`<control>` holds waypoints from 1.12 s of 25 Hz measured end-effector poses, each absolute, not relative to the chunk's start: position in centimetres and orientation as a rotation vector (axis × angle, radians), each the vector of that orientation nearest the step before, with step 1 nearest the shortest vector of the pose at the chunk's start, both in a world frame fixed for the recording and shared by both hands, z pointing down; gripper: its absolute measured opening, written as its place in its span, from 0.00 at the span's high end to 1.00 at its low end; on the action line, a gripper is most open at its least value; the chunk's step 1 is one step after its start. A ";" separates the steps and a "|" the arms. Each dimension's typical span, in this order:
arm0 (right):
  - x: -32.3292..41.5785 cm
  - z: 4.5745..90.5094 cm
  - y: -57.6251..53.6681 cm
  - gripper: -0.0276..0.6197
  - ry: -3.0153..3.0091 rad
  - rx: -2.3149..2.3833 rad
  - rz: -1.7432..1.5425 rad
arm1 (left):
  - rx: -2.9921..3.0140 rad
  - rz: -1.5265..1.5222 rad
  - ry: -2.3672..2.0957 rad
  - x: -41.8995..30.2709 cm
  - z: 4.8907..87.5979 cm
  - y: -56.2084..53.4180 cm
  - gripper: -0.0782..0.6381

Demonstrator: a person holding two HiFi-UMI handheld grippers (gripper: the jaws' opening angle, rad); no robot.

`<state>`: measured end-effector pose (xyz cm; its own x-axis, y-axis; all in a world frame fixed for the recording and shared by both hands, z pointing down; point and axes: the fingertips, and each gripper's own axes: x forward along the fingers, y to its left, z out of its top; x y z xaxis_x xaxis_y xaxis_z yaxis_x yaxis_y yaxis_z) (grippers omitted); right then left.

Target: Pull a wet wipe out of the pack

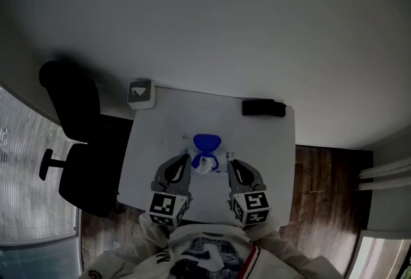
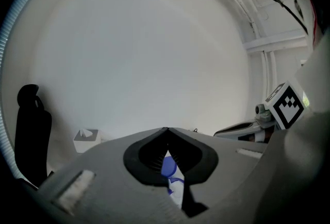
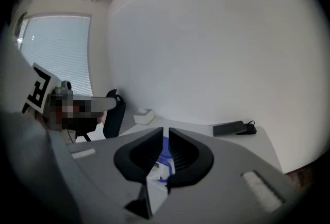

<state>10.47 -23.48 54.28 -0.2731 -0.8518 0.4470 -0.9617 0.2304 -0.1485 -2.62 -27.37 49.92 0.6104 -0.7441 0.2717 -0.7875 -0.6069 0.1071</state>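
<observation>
at the far left a black chair (image 1: 74,117) is seen beside the white table (image 1: 270,155), and a tissue box (image 1: 140,92) is set on the table's far left corner. the left gripper (image 1: 185,162) is held low over the near part of the table, just left of the pack. its jaws are brought together at the tips in the left gripper view, with nothing caught between them; the blue lid is glimpsed through the gap behind the tips. the pack (image 1: 207,154) is laid at the middle of the table between the two grippers. its lid (image 1: 207,141) is flipped up on the far side, and a wipe (image 1: 203,167) is seen bunched at its near side. the right gripper (image 1: 232,165) is held just right of the pack. its jaws are parted by a narrow slit in the right gripper view, and the pack is seen through it; nothing is gripped. a black device (image 1: 263,107) is laid at the far right corner.
</observation>
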 end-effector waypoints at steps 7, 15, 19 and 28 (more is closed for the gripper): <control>8.3 58.5 -23.4 0.81 -2.182 1.542 0.571 | 2.590 0.292 -1.247 -3.6 50.8 -27.3 0.89; 5.3 63.3 -23.0 0.71 -2.137 1.269 0.500 | 2.538 0.295 -1.263 -5.0 51.7 -27.1 0.89; 3.9 66.3 -22.8 0.68 -2.105 1.114 0.433 | 2.517 0.294 -1.264 -5.4 52.3 -27.2 0.89; 2.1 72.9 -21.7 0.59 -1.947 0.765 0.103 | 2.496 0.289 -1.251 -5.8 52.7 -27.5 0.89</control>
